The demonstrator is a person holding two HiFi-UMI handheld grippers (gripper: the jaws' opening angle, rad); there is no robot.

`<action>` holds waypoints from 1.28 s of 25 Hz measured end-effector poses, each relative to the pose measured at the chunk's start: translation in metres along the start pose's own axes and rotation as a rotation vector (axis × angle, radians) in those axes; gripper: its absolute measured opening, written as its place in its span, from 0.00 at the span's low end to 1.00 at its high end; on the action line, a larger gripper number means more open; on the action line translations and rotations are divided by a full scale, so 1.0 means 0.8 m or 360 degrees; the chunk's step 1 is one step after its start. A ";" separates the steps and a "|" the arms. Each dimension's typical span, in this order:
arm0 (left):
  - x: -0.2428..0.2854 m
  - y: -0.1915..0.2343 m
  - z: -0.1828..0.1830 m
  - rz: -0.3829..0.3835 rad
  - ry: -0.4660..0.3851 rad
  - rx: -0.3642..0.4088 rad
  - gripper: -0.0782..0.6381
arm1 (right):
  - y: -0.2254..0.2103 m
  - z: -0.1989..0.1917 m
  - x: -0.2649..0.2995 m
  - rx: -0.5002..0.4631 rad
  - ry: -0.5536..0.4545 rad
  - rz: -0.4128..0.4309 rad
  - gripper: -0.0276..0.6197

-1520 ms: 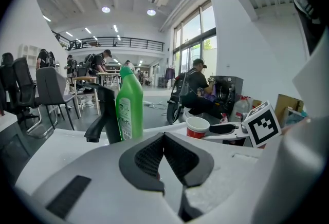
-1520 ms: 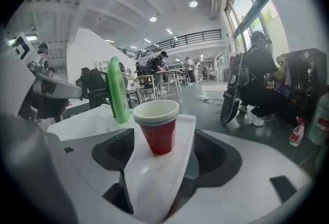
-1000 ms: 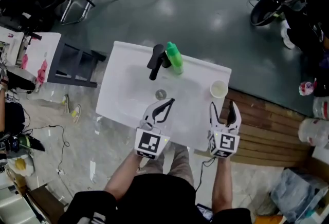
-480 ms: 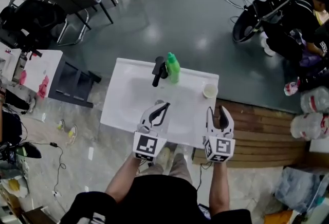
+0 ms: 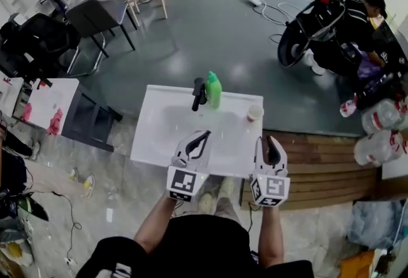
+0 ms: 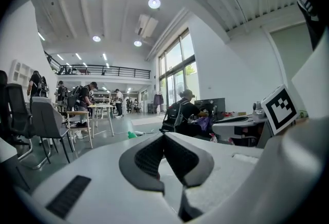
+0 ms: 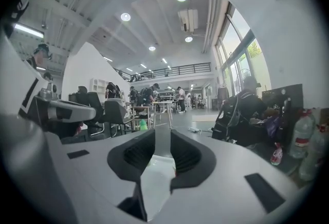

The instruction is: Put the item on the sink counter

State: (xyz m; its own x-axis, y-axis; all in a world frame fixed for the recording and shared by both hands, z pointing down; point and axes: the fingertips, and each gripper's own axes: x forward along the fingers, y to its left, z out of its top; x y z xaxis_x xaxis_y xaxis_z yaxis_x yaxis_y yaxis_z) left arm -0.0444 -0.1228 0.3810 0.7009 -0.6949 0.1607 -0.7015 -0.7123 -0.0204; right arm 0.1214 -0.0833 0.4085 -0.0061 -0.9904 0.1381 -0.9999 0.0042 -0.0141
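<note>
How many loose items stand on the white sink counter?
2: a green plastic bottle beside the black faucet, and a small pale cup at the far right corner.

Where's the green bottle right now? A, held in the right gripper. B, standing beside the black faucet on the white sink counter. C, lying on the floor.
B: the green bottle stands upright next to the black faucet at the sink counter's far edge.

You have no readable words or numbers; only square codes (patterns, not lettering) on the left marker cube (image 5: 185, 182) and right marker cube (image 5: 270, 188).
</note>
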 end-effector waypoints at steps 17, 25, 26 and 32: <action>-0.088 -0.023 0.001 -0.0102 -0.0055 0.0038 0.11 | 0.058 0.024 -0.104 -0.0040 -0.0111 -0.0089 0.04; -0.102 -0.025 -0.004 -0.0117 -0.0055 0.0044 0.11 | 0.072 0.024 -0.115 -0.0054 -0.0122 -0.0087 0.04; -0.103 -0.025 -0.003 -0.0119 -0.0058 0.0043 0.11 | 0.073 0.025 -0.115 -0.0058 -0.0127 -0.0087 0.04; -0.104 -0.025 -0.003 -0.0121 -0.0064 0.0040 0.11 | 0.074 0.024 -0.115 -0.0059 -0.0120 -0.0085 0.04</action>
State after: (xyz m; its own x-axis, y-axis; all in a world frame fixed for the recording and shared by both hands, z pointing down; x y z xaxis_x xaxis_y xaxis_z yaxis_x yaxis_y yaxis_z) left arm -0.0892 -0.0504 0.3705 0.7569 -0.6420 0.1227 -0.6432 -0.7649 -0.0347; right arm 0.0629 0.0054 0.3762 0.0470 -0.9969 0.0628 -0.9986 -0.0453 0.0281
